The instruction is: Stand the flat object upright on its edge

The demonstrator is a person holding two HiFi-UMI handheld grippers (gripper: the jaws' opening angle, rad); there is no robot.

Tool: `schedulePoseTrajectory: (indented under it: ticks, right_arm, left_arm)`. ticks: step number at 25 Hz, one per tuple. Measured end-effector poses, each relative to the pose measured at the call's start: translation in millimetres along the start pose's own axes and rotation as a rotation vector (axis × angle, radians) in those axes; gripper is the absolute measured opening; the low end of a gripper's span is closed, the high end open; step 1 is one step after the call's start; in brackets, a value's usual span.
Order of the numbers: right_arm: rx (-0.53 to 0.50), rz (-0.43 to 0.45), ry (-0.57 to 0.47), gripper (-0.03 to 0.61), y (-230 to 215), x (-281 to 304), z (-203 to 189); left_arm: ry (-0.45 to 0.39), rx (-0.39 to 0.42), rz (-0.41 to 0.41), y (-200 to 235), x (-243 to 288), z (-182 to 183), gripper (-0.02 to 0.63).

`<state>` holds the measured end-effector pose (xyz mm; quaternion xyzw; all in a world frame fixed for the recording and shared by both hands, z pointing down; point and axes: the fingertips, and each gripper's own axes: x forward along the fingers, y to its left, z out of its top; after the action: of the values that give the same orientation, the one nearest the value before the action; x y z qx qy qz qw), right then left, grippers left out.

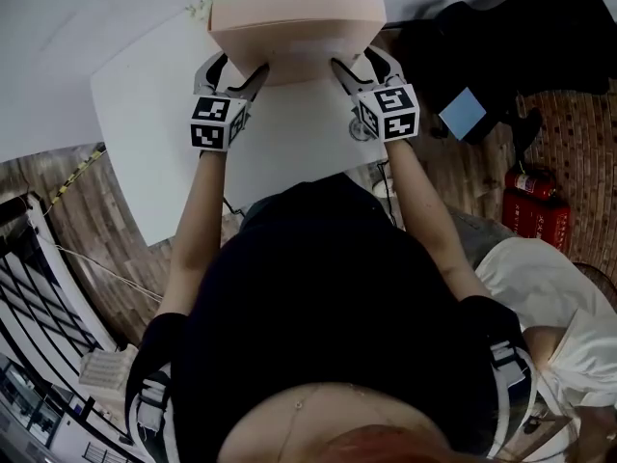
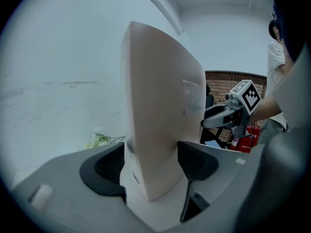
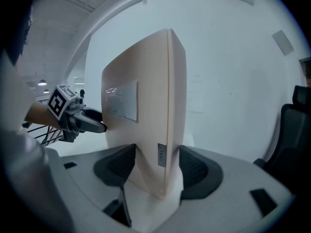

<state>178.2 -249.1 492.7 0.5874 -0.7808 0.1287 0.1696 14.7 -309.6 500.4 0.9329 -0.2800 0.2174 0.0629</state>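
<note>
Markers, black-and-white squares, are showing on each gripper's cube in the head view. Both bare forearms are stretching forward side by side over the white tabletop (image 1: 145, 123). The left gripper (image 1: 239, 68) and right gripper (image 1: 359, 64) are clamping opposite ends of the pale peach flat rectangular box (image 1: 294, 32). It is standing upright on its long edge at the table's far side; whether it is touching the tabletop I cannot tell. Two red fire extinguishers (image 1: 533, 208) are sitting on the floor at right, their print too small to read.

In the left gripper view, both dark pads are pressing the box's broad faces, and the box is rising upright between them. A faint rectangular sticker (image 2: 192, 98) is sitting on one face, unreadable.

In the right gripper view, the pads are likewise squeezing the box. A small grey label (image 3: 161, 155) on its narrow edge is carrying tiny, illegible print.
</note>
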Motion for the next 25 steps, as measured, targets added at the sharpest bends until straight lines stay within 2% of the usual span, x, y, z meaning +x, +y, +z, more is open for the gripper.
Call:
schedulePoseTrajectory:
  ticks: [9, 14, 22, 25]
  right_arm:
    - [0.011, 0.01, 0.011, 0.281, 2.9, -1.4, -3.0]
    - [0.013, 0.043, -0.004, 0.301, 2.6, -2.2, 2.5]
    - [-0.01, 0.082, -0.081, 0.321, -3.5, -18.9, 25.5]
    - [-0.04, 0.081, -0.078, 0.323, -6.7, -24.2, 29.1]
  left_arm:
    - [0.009, 0.006, -0.036, -4.1, -2.2, -1.5, 0.342]
    - [0.002, 0.018, -0.079, -5.5, -1.8, 3.4, 0.353]
    - [-0.078, 0.03, -0.153, -9.5, -12.2, 29.9, 0.38]
    - [-0.108, 0.044, -0.166, -11.7, -14.5, 42.5, 0.387]
